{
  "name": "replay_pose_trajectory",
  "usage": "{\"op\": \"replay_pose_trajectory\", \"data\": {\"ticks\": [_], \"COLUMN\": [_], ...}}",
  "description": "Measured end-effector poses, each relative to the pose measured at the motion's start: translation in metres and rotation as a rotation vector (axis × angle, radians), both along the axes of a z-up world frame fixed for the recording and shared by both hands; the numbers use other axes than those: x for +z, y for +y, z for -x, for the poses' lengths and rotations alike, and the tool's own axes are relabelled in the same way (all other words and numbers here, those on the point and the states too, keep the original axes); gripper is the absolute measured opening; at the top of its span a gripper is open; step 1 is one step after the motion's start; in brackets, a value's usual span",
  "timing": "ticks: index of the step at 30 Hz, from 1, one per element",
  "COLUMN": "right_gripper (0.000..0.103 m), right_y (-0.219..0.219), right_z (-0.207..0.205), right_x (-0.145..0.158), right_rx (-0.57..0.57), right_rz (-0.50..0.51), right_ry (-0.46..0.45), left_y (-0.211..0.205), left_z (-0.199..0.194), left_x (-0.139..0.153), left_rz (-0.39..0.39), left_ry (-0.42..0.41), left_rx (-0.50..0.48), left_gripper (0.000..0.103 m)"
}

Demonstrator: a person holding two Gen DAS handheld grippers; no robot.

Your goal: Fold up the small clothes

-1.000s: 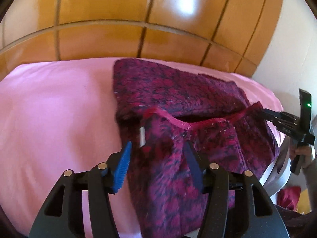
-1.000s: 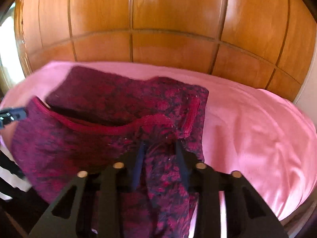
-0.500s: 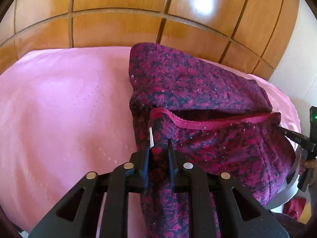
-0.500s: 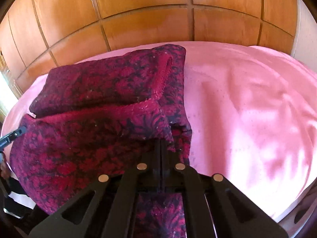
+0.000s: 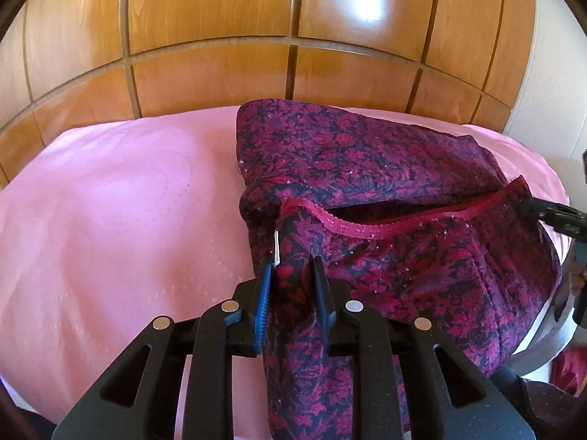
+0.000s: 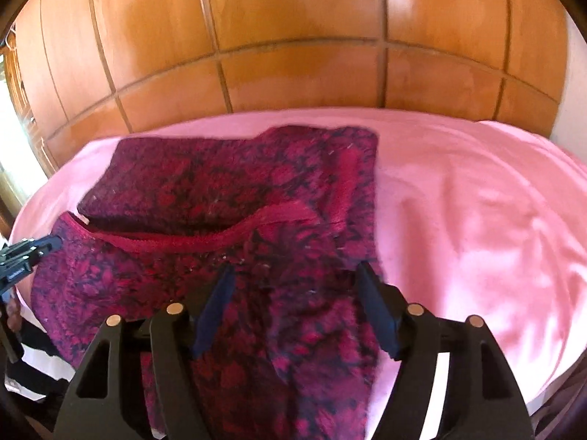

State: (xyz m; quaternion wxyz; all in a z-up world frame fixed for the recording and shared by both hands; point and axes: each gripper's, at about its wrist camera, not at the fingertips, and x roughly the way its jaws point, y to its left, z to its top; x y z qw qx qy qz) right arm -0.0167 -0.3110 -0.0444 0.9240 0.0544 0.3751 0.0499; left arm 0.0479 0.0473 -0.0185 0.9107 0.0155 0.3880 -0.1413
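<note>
While the dark red flowered garment lies on the pink sheet of the bed, its near part hangs over the front edge toward the cameras. Behind the bed stands a wall of glossy wooden panels.

In the left wrist view the left gripper has its jaws narrow, with a bunch of the cloth between them near the left end of the red lace waistband. A small white tag stands up just beside the blue pad of the left jaw. These jaws have just opened a little, but the pads seem to press the cloth on both sides. The waistband runs from this point to the right, and it gapes, so a dark opening shows below the flat upper layer. At the right border of this view the tip of the right gripper is seen close to the other end of the waistband.

In the right wrist view, which is somewhat blurred, the right gripper has its jaws apart; they have just been opening. The cloth lies between them, but the pads do not press it. The garment covers the left part of the sheet, and the left gripper shows at the left border, at the waistband's end.
</note>
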Motion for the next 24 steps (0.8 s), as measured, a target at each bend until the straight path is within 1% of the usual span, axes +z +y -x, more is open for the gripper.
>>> {"op": "replay_pose_trajectory", "data": {"ticks": [1,2,3,6,9,12,14,15,16,18,20,24], "right_gripper": [0.043,0.039,0.036,0.035,0.04,0.041,0.036,0.026,0.022,0.018,0.017,0.016], "right_y": [0.004,0.007,0.007,0.005,0.002,0.001,0.002,0.003,0.003,0.006,0.008,0.008], "right_z": [-0.005,-0.01,-0.012,-0.012,-0.011,-0.008,-0.005,-0.004,-0.002,0.003,0.008,0.024], "right_x": [-0.005,-0.01,-0.015,-0.019,-0.019,-0.016,-0.017,-0.017,-0.018,-0.018,-0.014,0.003], "right_rx": [-0.004,-0.015,-0.015,-0.03,-0.041,-0.047,-0.039,-0.035,-0.028,-0.023,-0.017,0.001], "right_rz": [0.03,0.063,0.053,0.041,0.024,0.016,0.026,0.032,0.035,0.036,0.04,0.004], "right_ry": [0.01,0.023,0.026,0.017,0.014,0.01,0.011,0.014,0.019,0.016,0.011,-0.022], "left_y": [0.0,0.0,0.001,0.001,0.0,0.002,0.004,0.006,0.008,0.011,0.015,0.023], "left_z": [0.0,0.0,0.001,0.002,0.002,0.001,0.002,0.003,0.005,0.012,0.019,0.041], "left_x": [0.0,0.0,0.0,-0.001,-0.001,-0.003,-0.005,-0.008,-0.009,-0.007,-0.004,0.01], "left_rz": [0.002,0.005,0.005,0.006,0.01,0.032,0.056,0.072,0.085,0.106,0.129,0.17], "left_ry": [0.002,0.002,-0.004,-0.007,-0.009,-0.004,0.003,0.011,0.009,-0.006,-0.019,-0.066], "left_rx": [-0.002,-0.005,-0.005,-0.007,-0.007,-0.006,-0.003,0.0,0.001,0.005,0.016,0.021], "left_gripper": [0.02,0.02,0.02,0.02,0.02,0.02,0.02,0.019,0.015,0.014,0.013,0.013]}}
